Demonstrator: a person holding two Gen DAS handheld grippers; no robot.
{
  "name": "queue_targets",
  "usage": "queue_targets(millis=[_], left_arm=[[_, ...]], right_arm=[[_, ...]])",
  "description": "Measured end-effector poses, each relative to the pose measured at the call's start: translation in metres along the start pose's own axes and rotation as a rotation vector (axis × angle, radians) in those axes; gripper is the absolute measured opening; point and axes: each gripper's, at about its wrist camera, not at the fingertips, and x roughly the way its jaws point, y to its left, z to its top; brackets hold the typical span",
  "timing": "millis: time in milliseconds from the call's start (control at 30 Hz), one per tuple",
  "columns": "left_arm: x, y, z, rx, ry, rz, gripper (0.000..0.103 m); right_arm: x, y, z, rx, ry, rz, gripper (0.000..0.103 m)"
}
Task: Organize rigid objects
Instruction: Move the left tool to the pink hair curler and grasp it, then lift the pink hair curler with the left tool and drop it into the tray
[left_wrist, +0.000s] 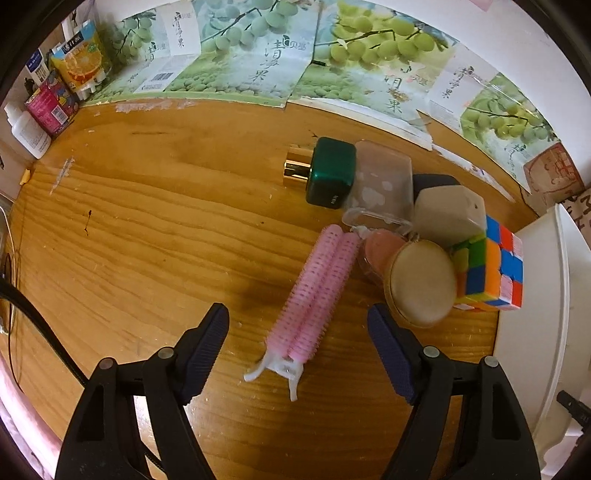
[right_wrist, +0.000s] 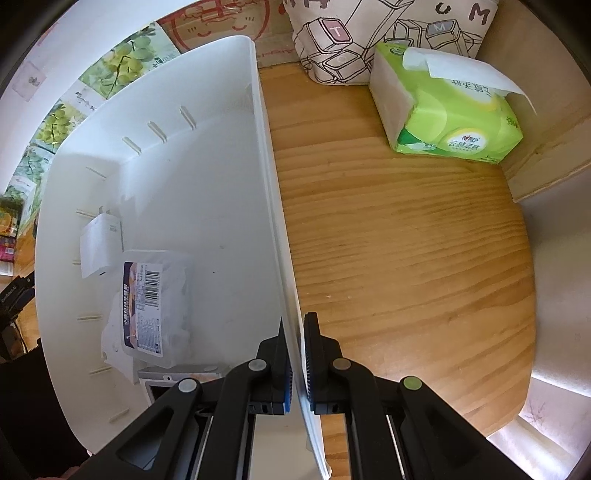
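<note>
Pink hair roller clip (left_wrist: 317, 295) lies flat on the wooden table (left_wrist: 147, 229), between the spread fingers of the left gripper (left_wrist: 297, 354), which hovers above it with its jaws wide apart and gripping nothing. Its long axis runs slantwise — the white clip handle (left_wrist: 277, 369) points toward the table's near edge, the far end toward a cluster of things nearer the back edge. That cluster holds a green bottle with a gold cap (left_wrist: 321, 173) lying on its side, a clear plastic box (left_wrist: 384, 188), a beige faceted case (left_wrist: 447, 214), a round gold compact (left_wrist: 421, 280) over a peach-coloured piece (left_wrist: 380, 247) and a colour cube (left_wrist: 491, 273), the cube just beside the white bin's wall.

The white bin (right_wrist: 155, 155) stands toward the table's right side. Inside it lie a white charger block (right_wrist: 99, 243) against the left wall, a clear packet with a barcode label (right_wrist: 147, 306) and, near the front, a white rectangular piece (right_wrist: 173, 380), partly hidden. The right gripper (right_wrist: 297, 354) is clenched on the bin's right wall — one finger inside, one outside. Beyond, a green tissue pack (right_wrist: 450, 114) sits near the table's back right corner.
</note>
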Motion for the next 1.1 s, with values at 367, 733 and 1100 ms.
queue_targets(millis=[367, 733, 1100], left_arm=[[0.007, 0.006, 0.003, -0.062, 0.008, -0.046, 0.042], [0.005, 0.011, 0.004, -0.101, 0.007, -0.054, 0.029], [-0.023, 0.020, 0.002, -0.205, -0.127, -0.163, 0.027]], right_arm=[[0.005, 0.002, 0.007, 0.010, 0.013, 0.002, 0.006], [0.006, 0.002, 0.003, 0.010, 0.002, 0.011, 0.007], [0.003, -0.005, -0.003, 0.015, -0.015, 0.031, 0.007]])
